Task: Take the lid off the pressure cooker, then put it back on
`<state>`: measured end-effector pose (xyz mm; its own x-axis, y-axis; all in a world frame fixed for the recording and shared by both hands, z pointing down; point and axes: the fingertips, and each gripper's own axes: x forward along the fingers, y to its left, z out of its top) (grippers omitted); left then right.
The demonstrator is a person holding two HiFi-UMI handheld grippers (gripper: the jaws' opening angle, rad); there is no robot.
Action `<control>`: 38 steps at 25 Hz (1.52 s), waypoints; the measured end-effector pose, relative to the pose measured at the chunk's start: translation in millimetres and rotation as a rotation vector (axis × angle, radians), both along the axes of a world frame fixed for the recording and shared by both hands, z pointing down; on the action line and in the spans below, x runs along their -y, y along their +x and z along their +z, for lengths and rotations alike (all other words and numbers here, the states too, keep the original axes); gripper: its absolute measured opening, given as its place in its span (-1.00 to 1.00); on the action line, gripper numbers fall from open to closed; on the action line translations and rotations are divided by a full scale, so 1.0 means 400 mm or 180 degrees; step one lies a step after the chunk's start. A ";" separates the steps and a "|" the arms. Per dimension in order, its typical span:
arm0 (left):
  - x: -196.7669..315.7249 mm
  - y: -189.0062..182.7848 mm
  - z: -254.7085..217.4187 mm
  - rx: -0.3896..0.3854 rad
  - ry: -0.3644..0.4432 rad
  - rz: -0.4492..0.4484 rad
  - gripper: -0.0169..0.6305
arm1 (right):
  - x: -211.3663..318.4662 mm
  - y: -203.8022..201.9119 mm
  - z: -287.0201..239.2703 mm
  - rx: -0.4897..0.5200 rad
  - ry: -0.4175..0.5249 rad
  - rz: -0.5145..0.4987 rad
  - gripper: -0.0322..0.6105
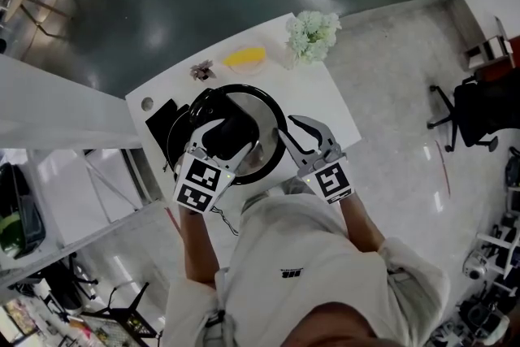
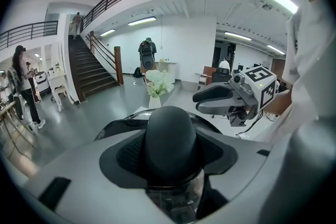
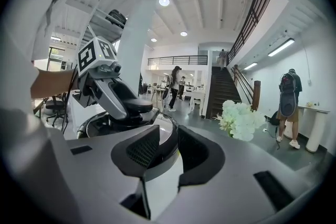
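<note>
Left tool is pinching the knob of the lid.
Both are angling down over the worktop; right tool is hanging spread just beside the lid's rim.

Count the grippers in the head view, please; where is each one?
2. The left gripper is above the pressure cooker lid, shut on its black knob. The right gripper is beside the lid's right edge, jaws apart. None seems hidden.
</note>
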<state>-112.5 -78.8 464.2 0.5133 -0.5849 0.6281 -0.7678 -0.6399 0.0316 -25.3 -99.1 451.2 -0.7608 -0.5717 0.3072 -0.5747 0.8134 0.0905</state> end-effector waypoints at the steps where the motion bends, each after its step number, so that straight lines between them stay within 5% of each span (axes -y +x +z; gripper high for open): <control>1: 0.005 0.014 0.000 0.0003 -0.0001 -0.0001 -0.06 | 0.005 0.013 -0.001 0.0002 -0.0032 0.0015 -0.55; 23: 0.103 0.315 0.034 -0.0002 -0.0030 0.0045 -0.06 | 0.092 0.300 0.024 0.0012 0.0047 0.0075 -0.55; 38: 0.136 0.463 0.125 -0.0004 -0.0116 0.0017 -0.06 | 0.120 0.437 0.074 -0.0033 -0.0168 0.0205 -0.55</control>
